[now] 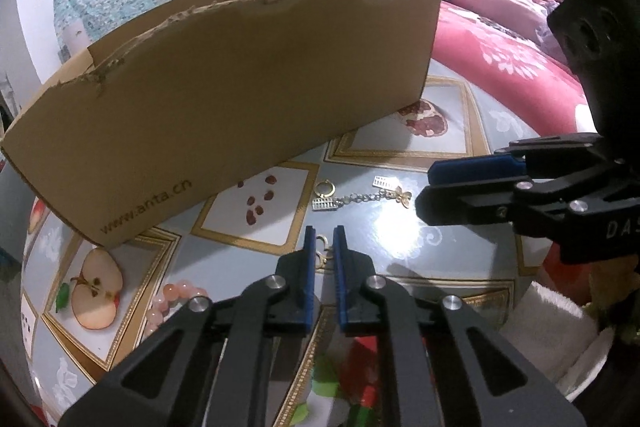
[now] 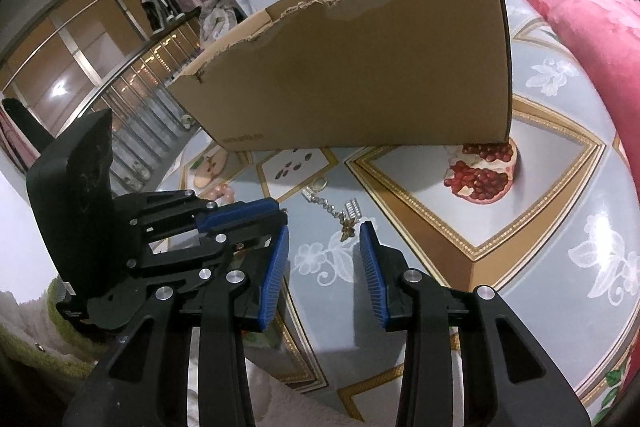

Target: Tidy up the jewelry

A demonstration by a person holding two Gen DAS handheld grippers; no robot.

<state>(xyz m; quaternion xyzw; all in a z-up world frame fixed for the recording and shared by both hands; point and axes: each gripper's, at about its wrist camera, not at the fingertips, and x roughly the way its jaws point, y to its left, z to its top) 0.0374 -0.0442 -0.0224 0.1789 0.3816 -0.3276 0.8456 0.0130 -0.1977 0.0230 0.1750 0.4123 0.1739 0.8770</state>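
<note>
Left hand-held gripper point(image 1: 325, 241), low centre, looks clamped on a small gold earring point(image 1: 322, 254); right hand-held gripper point(image 2: 325, 241) gapes; next, likely the cardboard box point(image 1: 240, 87).

The right gripper point(image 2: 324, 247) has its two blue fingers point(image 2: 276, 275) wide apart above the table point(image 2: 560, 211). A small chain point(image 2: 332, 207) lies just ahead. Behind it stands a brown box point(image 2: 360, 75). The left gripper point(image 2: 280, 217) pokes in beside.
</note>
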